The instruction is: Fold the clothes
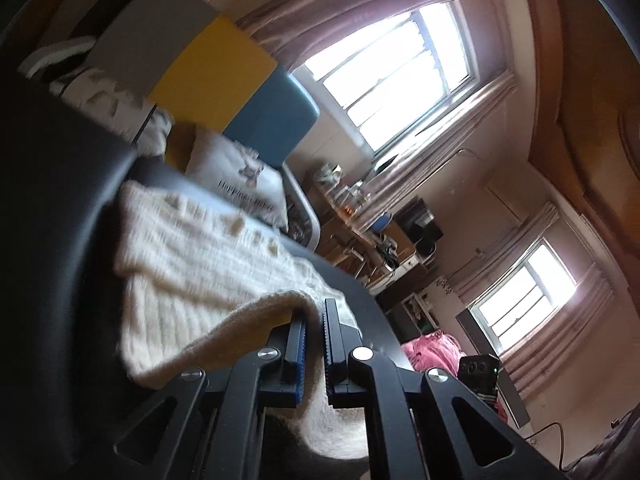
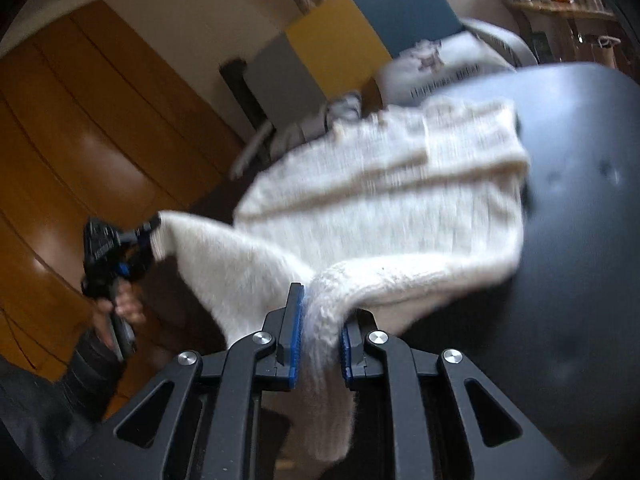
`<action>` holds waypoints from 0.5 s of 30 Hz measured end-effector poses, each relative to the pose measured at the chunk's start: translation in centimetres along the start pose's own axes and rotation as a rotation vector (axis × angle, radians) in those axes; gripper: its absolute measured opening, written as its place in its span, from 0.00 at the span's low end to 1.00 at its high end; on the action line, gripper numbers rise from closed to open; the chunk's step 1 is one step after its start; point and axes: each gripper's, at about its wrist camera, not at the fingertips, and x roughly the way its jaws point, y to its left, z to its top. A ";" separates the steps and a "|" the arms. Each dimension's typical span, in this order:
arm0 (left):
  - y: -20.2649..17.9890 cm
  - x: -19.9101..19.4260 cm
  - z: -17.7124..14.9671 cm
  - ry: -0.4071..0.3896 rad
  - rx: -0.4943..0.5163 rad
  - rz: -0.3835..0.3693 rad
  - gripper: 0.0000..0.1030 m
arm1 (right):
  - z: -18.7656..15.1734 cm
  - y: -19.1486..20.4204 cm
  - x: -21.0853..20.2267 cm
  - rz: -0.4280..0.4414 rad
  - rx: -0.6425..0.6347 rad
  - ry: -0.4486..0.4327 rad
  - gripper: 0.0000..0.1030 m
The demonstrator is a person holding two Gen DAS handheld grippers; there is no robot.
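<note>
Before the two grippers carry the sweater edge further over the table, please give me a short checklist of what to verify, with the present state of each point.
1. Right gripper holds the cream-white knitted sweater: ok, fabric is pinched between its blue pads.
2. Left gripper holds the sweater: ok, fabric runs between its fingers; the right wrist view shows it gripping another edge.
3. The far part of the sweater rests on the dark round table: ok.
4. Fabric between the grippers is taut: not ok, it sags.
5. Edges are aligned for the fold: cannot tell, the pictures are blurred.
</note>
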 end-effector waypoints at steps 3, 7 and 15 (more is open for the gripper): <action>-0.2 1.6 1.9 -0.006 0.018 0.019 0.05 | 3.3 -0.4 0.1 -0.003 0.002 -0.049 0.16; 0.2 4.2 4.2 -0.003 0.027 0.052 0.05 | 7.5 -1.8 1.0 -0.040 0.008 -0.074 0.16; 3.6 10.6 7.5 0.053 0.000 0.150 0.05 | 13.1 -7.4 6.2 -0.157 0.128 -0.033 0.16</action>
